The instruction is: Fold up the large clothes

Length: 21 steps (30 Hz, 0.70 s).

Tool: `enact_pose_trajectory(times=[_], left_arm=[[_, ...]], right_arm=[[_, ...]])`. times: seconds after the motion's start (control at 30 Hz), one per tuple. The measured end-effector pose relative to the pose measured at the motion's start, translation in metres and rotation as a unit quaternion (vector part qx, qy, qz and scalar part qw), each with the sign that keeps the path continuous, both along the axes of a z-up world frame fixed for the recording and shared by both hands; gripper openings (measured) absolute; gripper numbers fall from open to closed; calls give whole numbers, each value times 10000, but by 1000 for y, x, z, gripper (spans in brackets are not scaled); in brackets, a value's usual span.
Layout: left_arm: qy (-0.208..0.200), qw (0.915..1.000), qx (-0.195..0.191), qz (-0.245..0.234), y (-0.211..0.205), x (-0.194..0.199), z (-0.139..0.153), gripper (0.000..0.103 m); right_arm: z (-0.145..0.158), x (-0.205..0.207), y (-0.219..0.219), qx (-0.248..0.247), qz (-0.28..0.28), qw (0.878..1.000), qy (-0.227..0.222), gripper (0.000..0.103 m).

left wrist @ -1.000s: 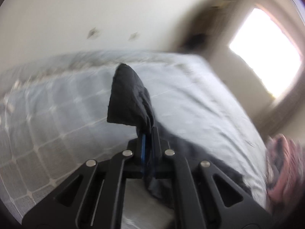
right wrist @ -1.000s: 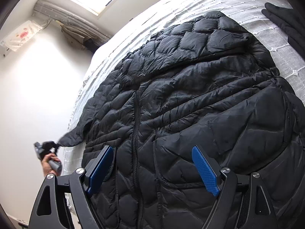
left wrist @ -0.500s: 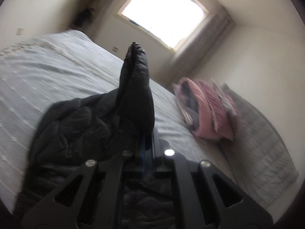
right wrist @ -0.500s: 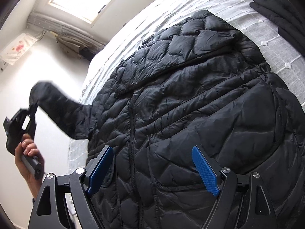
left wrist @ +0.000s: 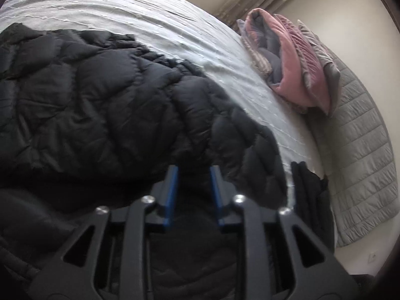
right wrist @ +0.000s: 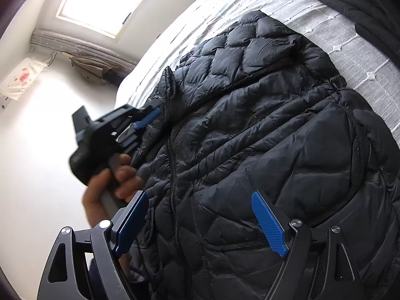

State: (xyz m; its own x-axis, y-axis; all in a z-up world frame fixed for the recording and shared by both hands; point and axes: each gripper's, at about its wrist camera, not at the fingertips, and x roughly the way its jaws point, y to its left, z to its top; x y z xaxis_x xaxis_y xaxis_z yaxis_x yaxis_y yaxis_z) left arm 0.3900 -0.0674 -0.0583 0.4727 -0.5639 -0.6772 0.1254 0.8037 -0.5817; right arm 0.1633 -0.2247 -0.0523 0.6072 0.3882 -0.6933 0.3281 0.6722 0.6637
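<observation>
A black quilted puffer jacket (right wrist: pixel 262 130) lies spread on the bed, zip up. It fills the left wrist view (left wrist: pixel 100 105) too. Its left sleeve (right wrist: pixel 168 85) is folded in over the chest. My left gripper (left wrist: pixel 193 172) hovers just above the jacket with its blue pads apart and nothing between them; it also shows in the right wrist view (right wrist: pixel 150 115), held by a hand. My right gripper (right wrist: pixel 200 215) is wide open above the jacket's lower front, empty.
The jacket lies on a light grey bedspread (left wrist: pixel 175 25). A pink and grey folded bundle (left wrist: pixel 295 60) sits near a grey quilted headboard (left wrist: pixel 362 155). Another black garment (right wrist: pixel 362 7) lies at the bed's edge, also in the left wrist view (left wrist: pixel 310 195).
My left gripper carried the sleeve from the bed's side up and over onto the jacket's chest, then opened and let it go. My right gripper stayed open in place.
</observation>
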Motion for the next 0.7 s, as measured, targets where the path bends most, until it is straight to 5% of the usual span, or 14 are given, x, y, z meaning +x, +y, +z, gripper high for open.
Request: enact_pose_trajectory(times=[0.13,0.37,0.6,0.7], left_arm=[[-62,9999,39,138,34,-12,2,43],[-556,9943,781,461,122,-88,25,69],[-992,9781,1550,976,198,-196,42,99],[-937,9698,1874,1246,224,-235,35,102]], right_arm=[[1,0,2,-43,54,10000,-17,86],[-1,-1,0,-91,23,10000,27,86],[8,-2,4,-521,-10,9986,4,86],[23,-6,11,-1171,16,9930,-131,86]])
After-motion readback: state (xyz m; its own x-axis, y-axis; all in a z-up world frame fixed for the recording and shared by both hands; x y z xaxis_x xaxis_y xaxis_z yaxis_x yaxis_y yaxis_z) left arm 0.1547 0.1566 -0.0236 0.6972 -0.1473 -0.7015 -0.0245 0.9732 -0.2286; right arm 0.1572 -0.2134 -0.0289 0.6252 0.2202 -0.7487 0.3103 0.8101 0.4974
